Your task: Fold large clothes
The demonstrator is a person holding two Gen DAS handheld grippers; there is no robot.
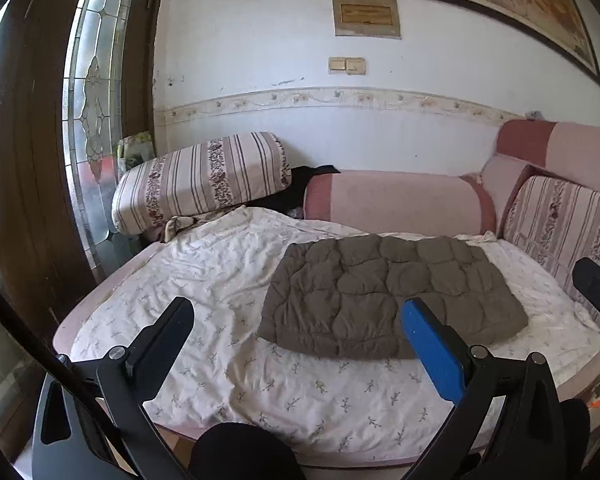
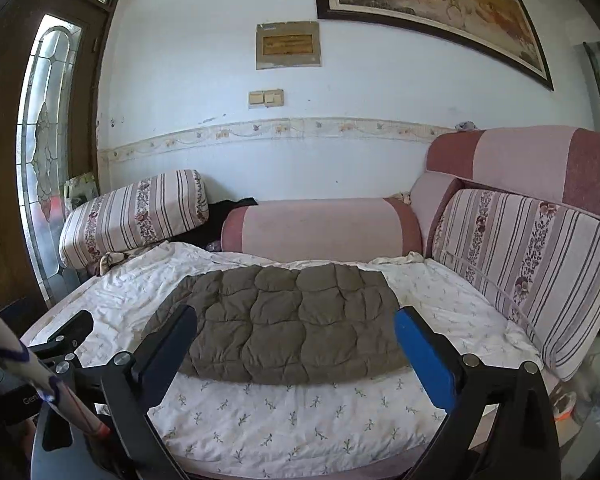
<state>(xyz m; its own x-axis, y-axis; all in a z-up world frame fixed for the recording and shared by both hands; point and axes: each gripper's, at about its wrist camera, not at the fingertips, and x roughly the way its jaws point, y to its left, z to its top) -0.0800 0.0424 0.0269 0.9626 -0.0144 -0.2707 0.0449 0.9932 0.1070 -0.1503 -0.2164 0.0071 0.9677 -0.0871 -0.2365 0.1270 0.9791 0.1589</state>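
A brown quilted garment (image 1: pixel 392 296) lies folded into a flat rectangle on the white floral sheet (image 1: pixel 204 280) of a sofa bed. It also shows in the right wrist view (image 2: pixel 292 320), centred on the sheet (image 2: pixel 300 412). My left gripper (image 1: pixel 296 320) is open and empty, held above the sheet near the garment's front left corner. My right gripper (image 2: pixel 296 328) is open and empty, held above the garment's front edge. The right gripper shows at the right edge of the left wrist view (image 1: pixel 596 284), and the left gripper at the left of the right wrist view (image 2: pixel 72 332).
A striped cushion (image 1: pixel 204 176) and a pink bolster (image 1: pixel 396 200) line the back. A striped backrest cushion (image 2: pixel 532 264) stands at the right. A dark wooden door with a glass panel (image 1: pixel 92 92) is at the left. A white wall (image 2: pixel 300 152) is behind.
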